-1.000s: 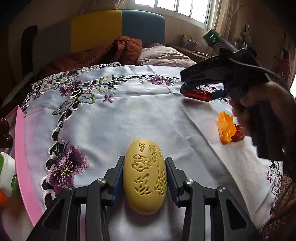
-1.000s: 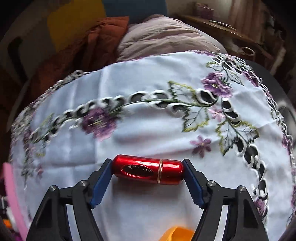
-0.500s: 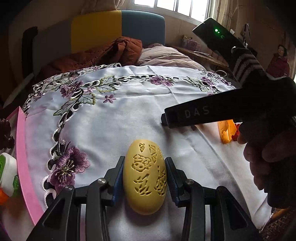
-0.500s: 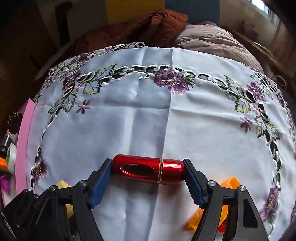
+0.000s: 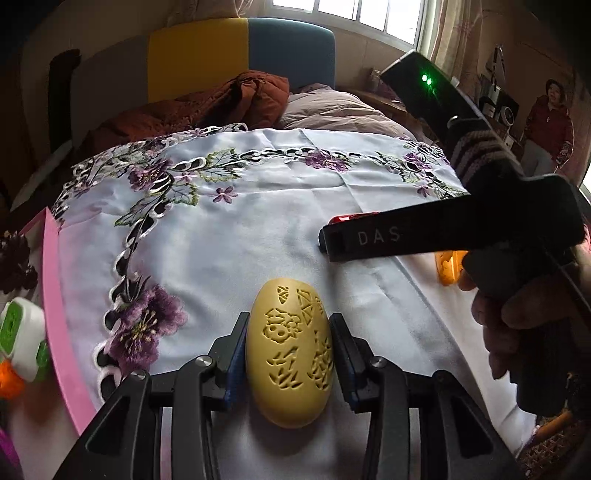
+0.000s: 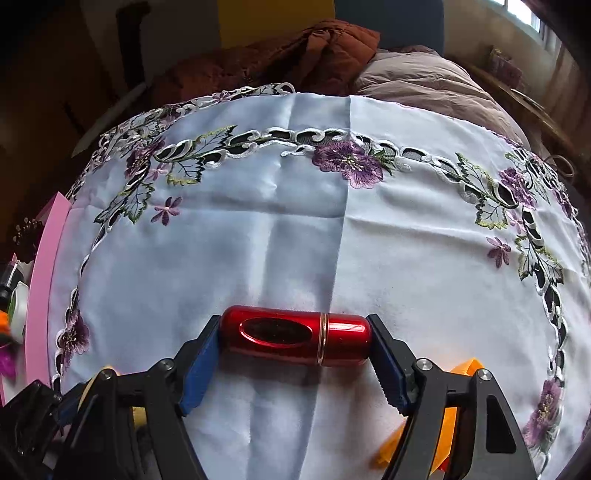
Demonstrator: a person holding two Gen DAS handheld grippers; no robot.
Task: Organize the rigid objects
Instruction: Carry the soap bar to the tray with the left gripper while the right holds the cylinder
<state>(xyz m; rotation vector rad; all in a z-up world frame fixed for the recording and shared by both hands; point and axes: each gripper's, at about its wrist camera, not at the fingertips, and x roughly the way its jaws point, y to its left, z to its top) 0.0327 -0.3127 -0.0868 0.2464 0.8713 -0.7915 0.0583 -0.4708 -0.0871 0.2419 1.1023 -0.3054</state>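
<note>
tablecloth [image 5: 229, 236]: white, embroidered with purple flowers, covers the table
pink board [image 5: 55, 295]: along the cloth's edge at 9 o'clock
rust quilt [image 5: 236, 99]: heaped beyond the cloth at 12 o'clock
window [image 5: 354, 11]: at 1 o'clock

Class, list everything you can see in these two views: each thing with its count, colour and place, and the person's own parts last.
Case: 1, yellow, carved, between left tool's fingers.
Tube: 1, red, held endwise in right tool.
Orange piece: 1, orange, on cloth behind right tool.
Cloth: 1, white with purple flowers, covering table.
Pink edge: 1, pink, left of cloth.
Bedding: brown and mauve, behind table.
Bystander: 1, red top, far right.
Left tool: 1, black, shut on case.
Right tool: 1, black, shut on tube.
Hand: 1, holding right tool.
</note>
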